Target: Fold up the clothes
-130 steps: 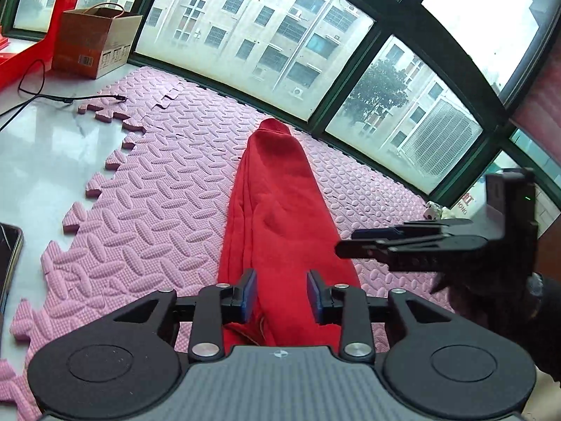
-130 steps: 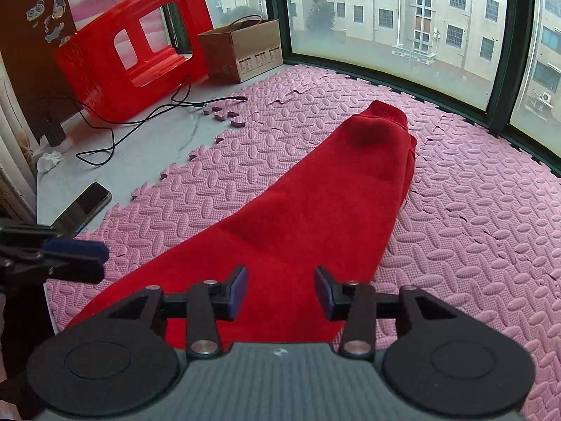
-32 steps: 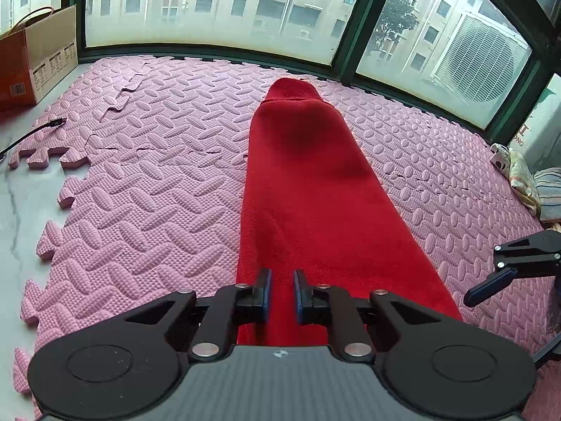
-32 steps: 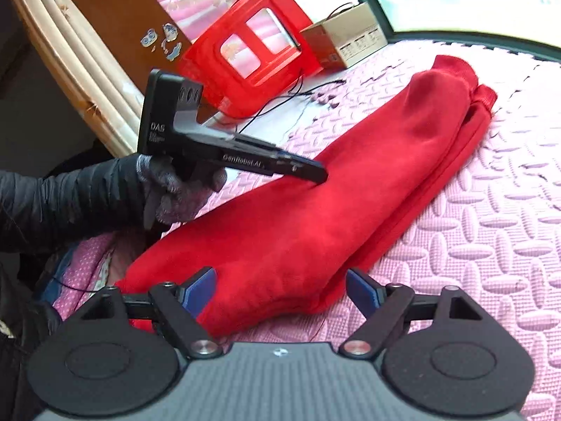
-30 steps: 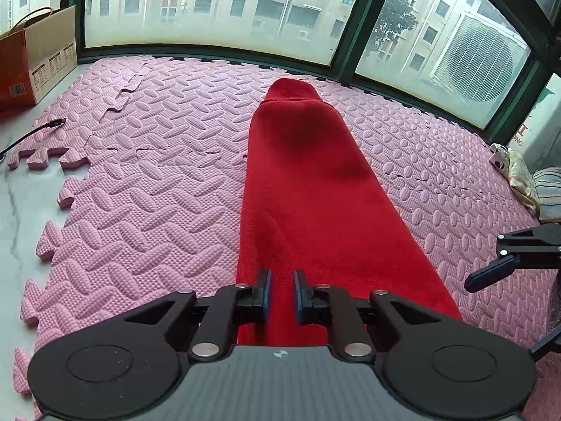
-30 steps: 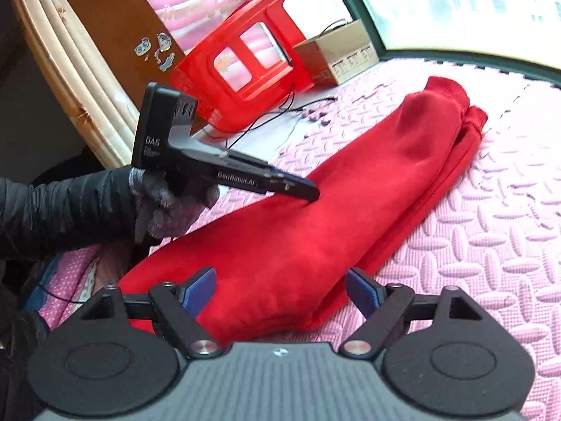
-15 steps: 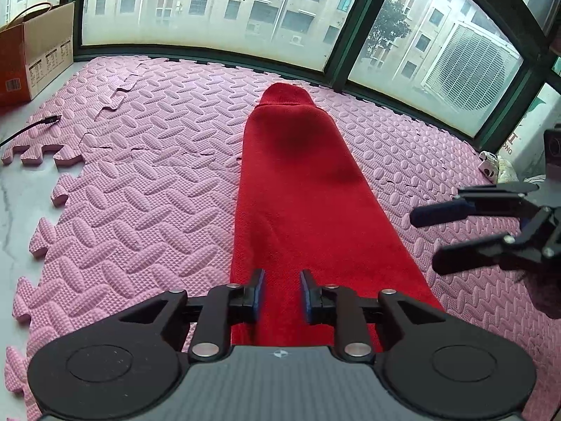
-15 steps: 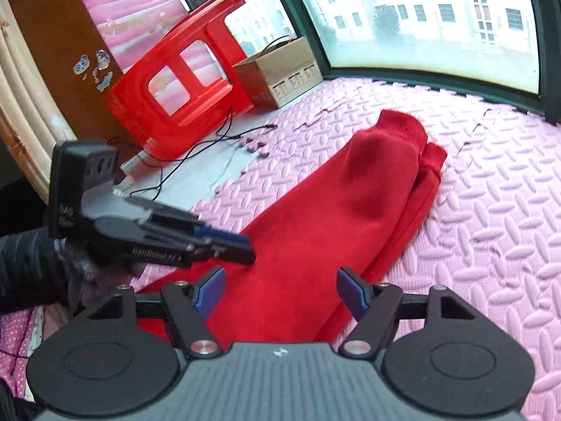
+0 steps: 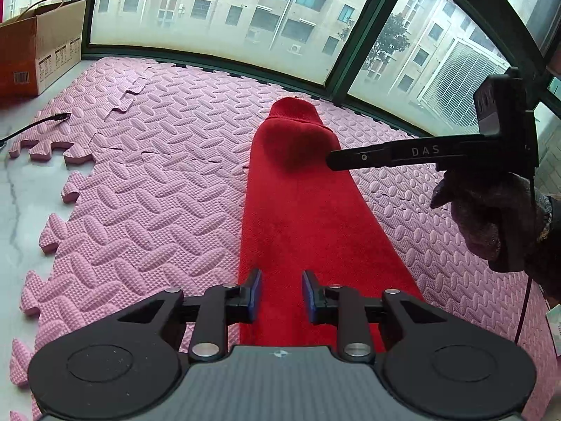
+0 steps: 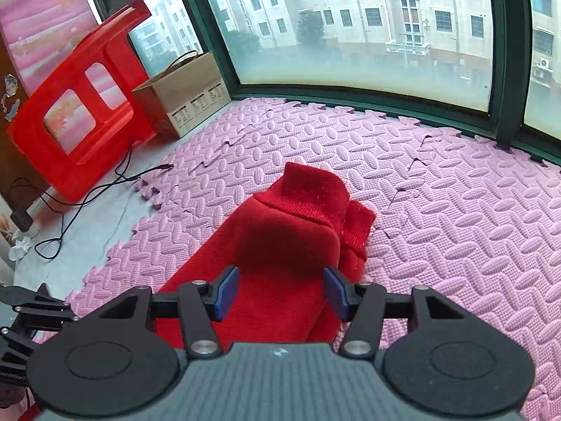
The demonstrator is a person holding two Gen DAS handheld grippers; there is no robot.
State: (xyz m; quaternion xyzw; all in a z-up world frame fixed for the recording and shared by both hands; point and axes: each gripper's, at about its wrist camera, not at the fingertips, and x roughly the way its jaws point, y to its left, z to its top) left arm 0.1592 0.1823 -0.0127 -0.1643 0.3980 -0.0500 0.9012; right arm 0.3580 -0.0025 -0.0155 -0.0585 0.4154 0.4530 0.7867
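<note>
The left gripper is hovering at the near end of the red garment, its jaws standing a little apart with cloth showing between the pads but not pinched. The right gripper is hanging farther along the same garment, near the ribbed cuff, and its jaws are closing; red cloth lies under the gap, yet the pads are not pressing it.

The garment is lying flat on the pink mat, already narrowed into one long strip (likely trousers doubled leg on leg, since a second cuff is peeking out at 3 o'clock of the first in the right view). Its long axis is running from 6 o'clock to 12 o'clock in the left view, wide end near, cuff pointing toward the window.

The step in hand looks like a lengthwise fold, cuff end brought back toward the near end. To do it well, the right jaws should be biting both layers just behind the cuff, square to the strip, while the left is pinning the near end so nothing skews.
</note>
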